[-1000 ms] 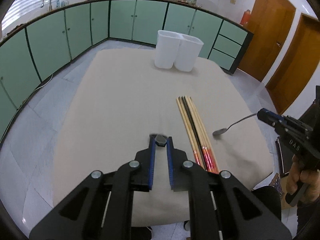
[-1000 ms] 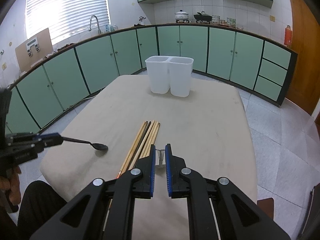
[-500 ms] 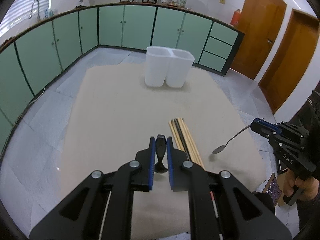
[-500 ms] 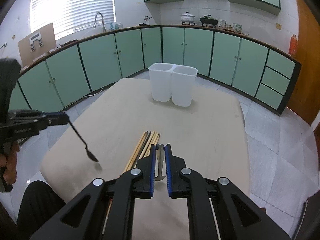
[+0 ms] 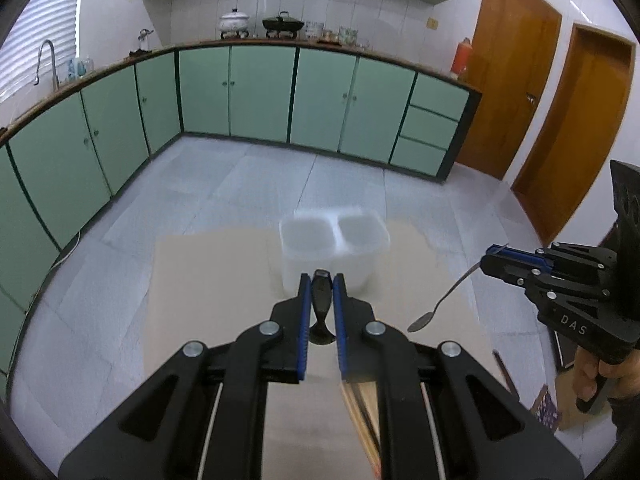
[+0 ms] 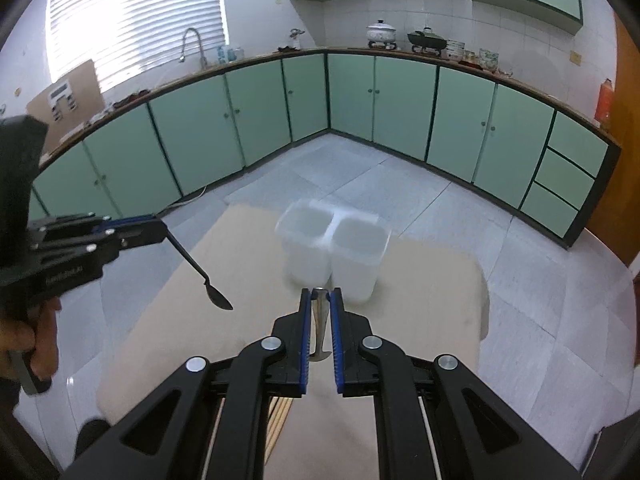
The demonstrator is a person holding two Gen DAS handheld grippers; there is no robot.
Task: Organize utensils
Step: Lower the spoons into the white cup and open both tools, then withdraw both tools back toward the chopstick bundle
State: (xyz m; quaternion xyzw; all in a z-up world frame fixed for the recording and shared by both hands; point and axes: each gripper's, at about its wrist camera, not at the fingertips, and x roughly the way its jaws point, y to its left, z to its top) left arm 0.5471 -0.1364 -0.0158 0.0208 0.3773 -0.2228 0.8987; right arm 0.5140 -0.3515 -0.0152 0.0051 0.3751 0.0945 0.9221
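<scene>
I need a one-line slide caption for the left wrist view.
Left claw holds a black spoon above the table; right claw holds a silver spoon near the white twin container.

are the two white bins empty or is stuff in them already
Empty, as far as shows: both compartments of the white bins look bare inside, though blurred by motion.

Your right gripper (image 6: 321,294) pinches a steel spoon (image 6: 319,328), bowl hanging down. At left, your left gripper (image 6: 162,230) grips a black spoon (image 6: 200,276). White bins (image 6: 332,248) blur ahead on the table (image 6: 432,280).
</scene>
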